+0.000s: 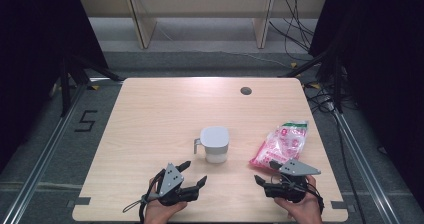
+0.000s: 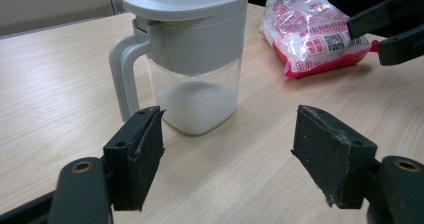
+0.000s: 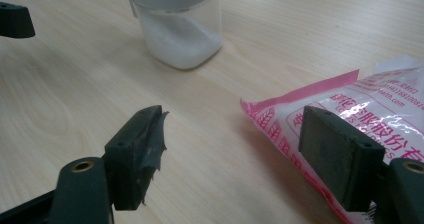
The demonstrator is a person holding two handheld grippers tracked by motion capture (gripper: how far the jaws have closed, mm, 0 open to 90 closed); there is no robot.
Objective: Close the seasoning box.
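- Wood-grain table (image 1: pixel 150 114), pale laminate, carries everything we note; a round cable hole (image 1: pixel 245 90) sits near its far edge.
- Clear plastic canister (image 1: pixel 215 145) with grey lid and side handle stands upright about mid-table, between and just beyond our two grippers. White granules, sugar or salt by the look, fill roughly the bottom third. We judge it rigid, smooth-walled and moderately light; the handle (image 2: pixel 121 74) looks the surest hold, the clear walls slippery.
- Pink-and-white printed bag (image 1: pixel 281 143) lies flat to the right of the canister, apart from it. We judge it soft, crinkly film, slumping when lifted, contents shifting; best pinched at the flat sealed edge (image 3: pixel 305 91) nearest the right gripper, since the bulging middle would slide.
- Left gripper (image 1: pixel 192 173) hovers near the front edge, aimed at the canister, jaws spread wide, nothing between them.
- Right gripper (image 1: pixel 266 173) sits just short of the bag's near end, jaws spread wide; one pad (image 3: pixel 337 154) overlaps the bag in its own view, but we see no pinch.
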